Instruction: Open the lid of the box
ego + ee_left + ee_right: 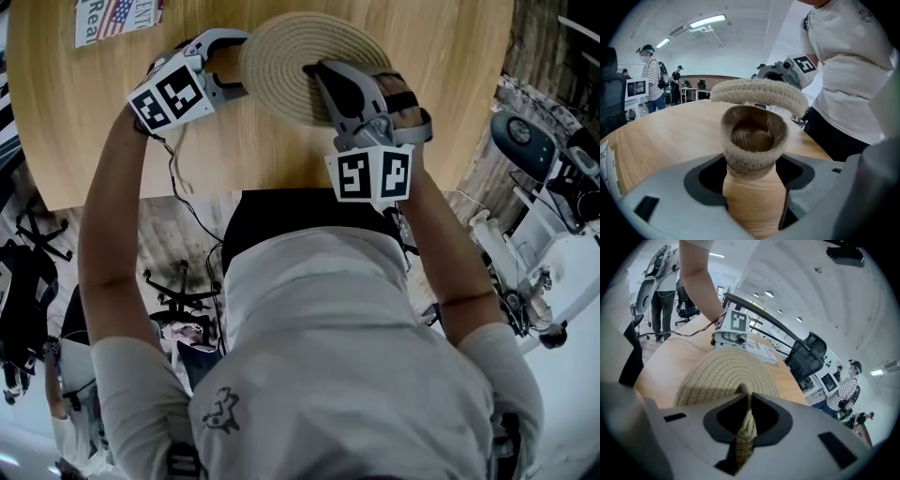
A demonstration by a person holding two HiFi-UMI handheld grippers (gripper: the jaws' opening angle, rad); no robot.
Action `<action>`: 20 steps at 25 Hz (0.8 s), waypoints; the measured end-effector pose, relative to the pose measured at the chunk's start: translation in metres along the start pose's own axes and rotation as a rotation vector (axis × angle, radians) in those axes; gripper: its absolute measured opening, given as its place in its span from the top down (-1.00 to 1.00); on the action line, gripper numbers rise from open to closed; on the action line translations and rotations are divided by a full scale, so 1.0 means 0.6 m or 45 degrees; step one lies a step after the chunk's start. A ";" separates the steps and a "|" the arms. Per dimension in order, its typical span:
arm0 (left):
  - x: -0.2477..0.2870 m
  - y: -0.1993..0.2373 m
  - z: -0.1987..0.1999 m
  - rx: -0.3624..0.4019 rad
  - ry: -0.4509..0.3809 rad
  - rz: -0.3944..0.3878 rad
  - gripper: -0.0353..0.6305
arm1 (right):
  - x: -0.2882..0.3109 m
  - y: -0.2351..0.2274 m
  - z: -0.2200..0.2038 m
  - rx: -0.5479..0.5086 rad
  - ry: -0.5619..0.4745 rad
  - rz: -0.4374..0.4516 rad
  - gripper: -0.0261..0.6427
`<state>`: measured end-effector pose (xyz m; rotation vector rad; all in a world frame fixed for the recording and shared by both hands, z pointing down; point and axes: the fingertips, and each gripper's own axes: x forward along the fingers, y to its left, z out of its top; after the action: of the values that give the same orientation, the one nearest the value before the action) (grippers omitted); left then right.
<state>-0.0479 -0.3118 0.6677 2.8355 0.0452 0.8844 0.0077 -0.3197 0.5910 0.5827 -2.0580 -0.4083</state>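
A: Starting with the left gripper [752, 176]; fingers spread wide around the woven rope box [752, 140], pressing its wall from both sides; clamped, then?

B: Clamped on the box, yes; standing upright on the wooden worktop [94, 122] with an open mouth; coiled bottom visible inside from the left gripper view.

A: And the lid [759, 91]?

B: Off the rim; hanging above the box and a little behind it, with a clear gap between lid and mouth; a flat round disc of the same coiled rope, roughly level.

A: Held by what?

B: By the right gripper [746, 404]; fingers nearly together, pinched on a raised rope tab at the lid's centre; tab squeezed thin between the pads.

A: And from the head view?

B: Covering the box completely there; only the lid's top showing, with the left gripper at its left side and the right gripper reaching in over its near side.

A: Where on the worktop?

B: Well in from the near edge, about midway between the left and right edges; far edge out of frame.

A: Anything else on it?

B: A printed card [117, 19] toward the far left, well apart from the box; a thin cable [178, 173] lying by the near edge, below the left gripper.
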 end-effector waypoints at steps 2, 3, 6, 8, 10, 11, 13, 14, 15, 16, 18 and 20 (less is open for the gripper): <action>-0.007 0.003 -0.017 -0.023 0.019 0.028 -0.05 | -0.002 -0.005 0.005 0.020 0.011 -0.017 0.82; -0.013 0.006 -0.026 -0.035 0.025 0.043 -0.05 | -0.003 -0.008 0.008 0.031 0.015 -0.026 0.82; -0.031 0.011 -0.034 -0.074 0.019 0.090 -0.05 | -0.012 -0.016 0.011 0.074 0.017 -0.051 0.82; -0.045 0.004 -0.025 -0.087 0.009 0.121 -0.05 | -0.026 -0.018 0.012 0.111 0.015 -0.062 0.82; -0.064 -0.007 -0.014 -0.100 -0.016 0.157 -0.05 | -0.040 -0.017 0.020 0.148 0.010 -0.074 0.82; -0.077 -0.011 -0.010 -0.111 -0.038 0.184 -0.05 | -0.045 -0.015 0.027 0.168 0.005 -0.082 0.82; -0.110 -0.018 -0.005 -0.143 -0.098 0.256 -0.05 | -0.054 -0.008 0.047 0.207 -0.013 -0.106 0.82; -0.127 -0.023 -0.004 -0.159 -0.128 0.293 -0.05 | -0.059 -0.003 0.058 0.222 -0.023 -0.119 0.82; -0.143 -0.031 -0.002 -0.174 -0.152 0.325 -0.05 | -0.065 0.002 0.068 0.233 -0.033 -0.131 0.82; -0.156 -0.041 0.002 -0.186 -0.169 0.350 -0.05 | -0.073 0.006 0.076 0.242 -0.041 -0.140 0.82; -0.173 -0.067 0.016 -0.202 -0.192 0.390 -0.05 | -0.095 0.013 0.085 0.266 -0.056 -0.150 0.82; -0.190 -0.092 0.042 -0.216 -0.233 0.433 -0.05 | -0.121 0.017 0.091 0.301 -0.071 -0.153 0.82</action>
<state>-0.1261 -0.2701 0.5736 2.7908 -0.5231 0.6424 -0.0083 -0.2681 0.5175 0.8489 -2.1467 -0.2540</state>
